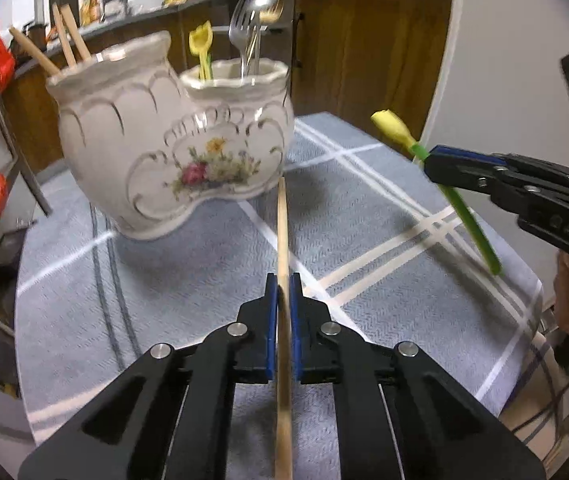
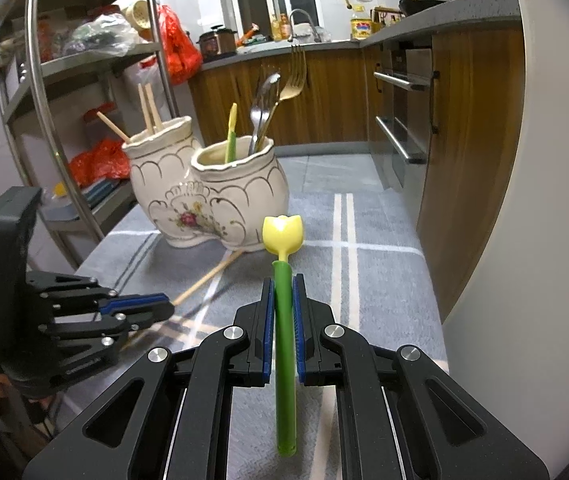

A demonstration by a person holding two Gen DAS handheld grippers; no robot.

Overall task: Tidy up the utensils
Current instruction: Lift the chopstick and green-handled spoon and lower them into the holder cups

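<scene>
The left tongs (image 1: pixel 283 280) are closed narrowly on a single wooden chopstick (image 1: pixel 282 232), which runs straight out between the blue pads (image 1: pixel 271 312) and on ahead of them. Its far tip lies close to the base of a white ceramic utensil holder (image 1: pixel 156 152) painted with flowers, standing just beyond the left tongs on a desk covered by a grey-blue cloth (image 1: pixel 188 264) with pale stripes.

The holder has two joined pots. The pot farther to the left holds three more chopsticks (image 1: pixel 69 40). The other pot holds metal forks (image 1: pixel 250 28) and a small yellow-and-green tulip-shaped utensil (image 1: pixel 201 50).

The right tongs (image 2: pixel 283 280) are clamped on a second tulip-shaped utensil (image 2: pixel 284 320). Its green handle passes between the pads, and its yellow head sticks out past the tips, raised above the cloth. The holder stands ahead of these tongs and slightly to their left.

Seen from the right tongs, the left tongs sit low to the left with the chopstick slanting away from them toward the holder.
</scene>
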